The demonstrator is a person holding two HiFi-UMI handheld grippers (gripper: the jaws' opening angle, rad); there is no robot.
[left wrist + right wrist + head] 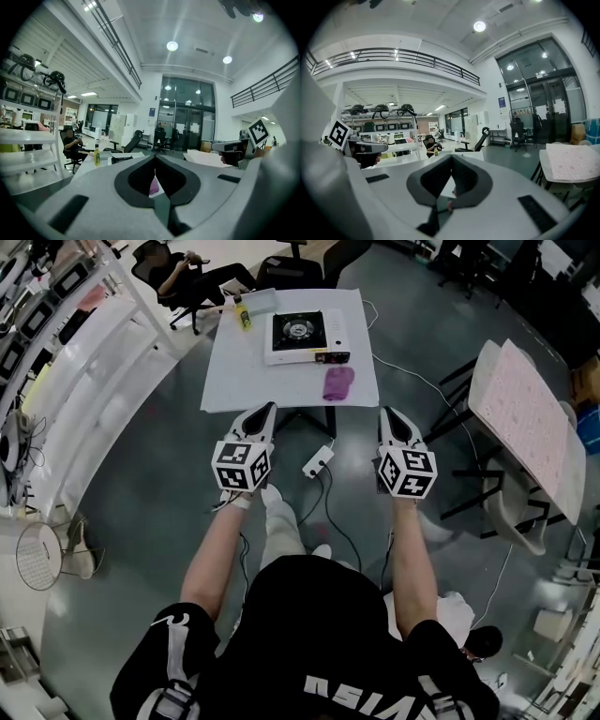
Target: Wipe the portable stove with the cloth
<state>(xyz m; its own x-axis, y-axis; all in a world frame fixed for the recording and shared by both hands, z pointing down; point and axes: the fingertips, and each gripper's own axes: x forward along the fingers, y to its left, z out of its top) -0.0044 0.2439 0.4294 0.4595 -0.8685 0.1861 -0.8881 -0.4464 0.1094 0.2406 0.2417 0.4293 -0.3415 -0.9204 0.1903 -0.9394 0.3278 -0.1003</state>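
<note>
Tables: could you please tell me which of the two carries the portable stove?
The white table straight ahead; the stove and purple cloth lie on it, the pinkish table at right bears neither.

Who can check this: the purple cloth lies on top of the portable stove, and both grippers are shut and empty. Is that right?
Not quite. The purple cloth lies on the white table, in front of the portable stove, not on top of it, as the head view shows. The left gripper and right gripper are shut and empty.
</note>
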